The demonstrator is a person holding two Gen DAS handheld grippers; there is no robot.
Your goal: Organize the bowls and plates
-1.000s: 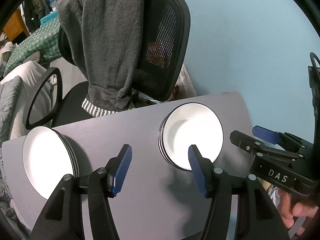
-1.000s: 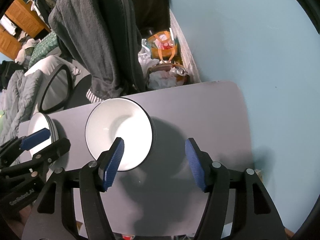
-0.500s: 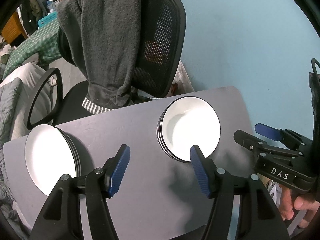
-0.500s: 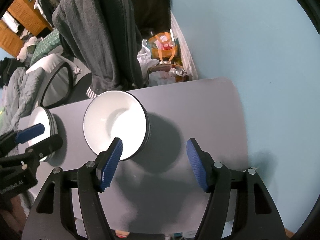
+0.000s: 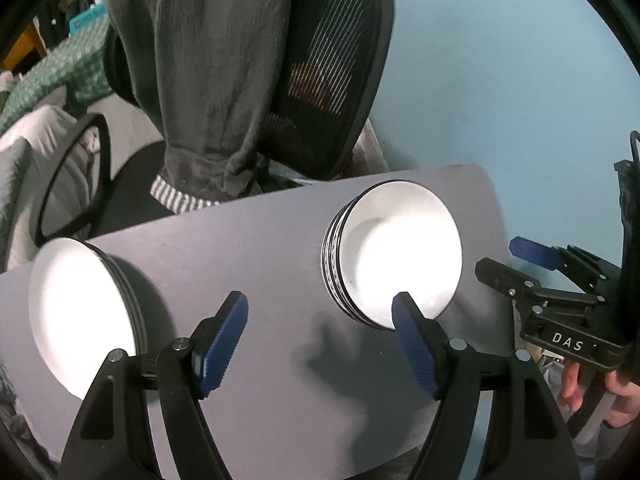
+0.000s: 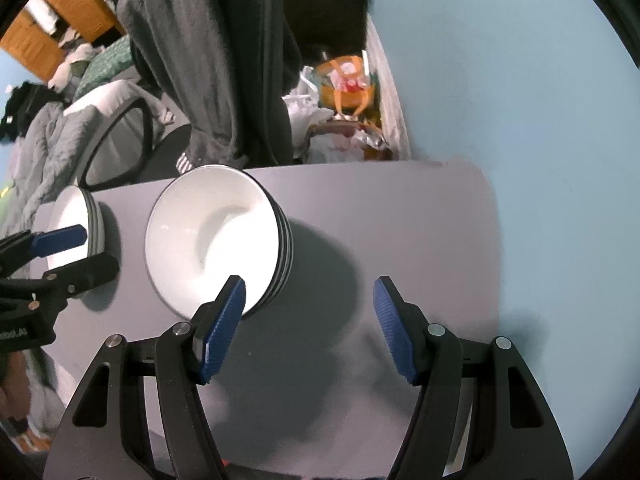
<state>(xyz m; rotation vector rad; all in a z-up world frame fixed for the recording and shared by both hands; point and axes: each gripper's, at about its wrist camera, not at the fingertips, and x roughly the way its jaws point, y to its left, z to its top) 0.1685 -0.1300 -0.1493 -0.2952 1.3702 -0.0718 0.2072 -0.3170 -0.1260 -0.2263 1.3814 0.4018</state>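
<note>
Grey table (image 5: 280,240) | left gripper (image 5: 320,344) wide, bowl stack (image 5: 400,256) ahead of right jaw | right gripper (image 6: 308,328) wide, empty, plate stack (image 5: 80,312) beyond left jaw

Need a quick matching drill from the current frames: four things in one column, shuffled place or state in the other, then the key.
Column 1
1. stack of bowls
2. stack of plates
3. grey towel
4. left gripper

Column 2
A. draped over the office chair back
B. open, holding nothing
C. on the table, toward the blue wall
D. on the table's left end, near the chair's armrest

Pairs: 1-C, 2-D, 3-A, 4-B
</note>
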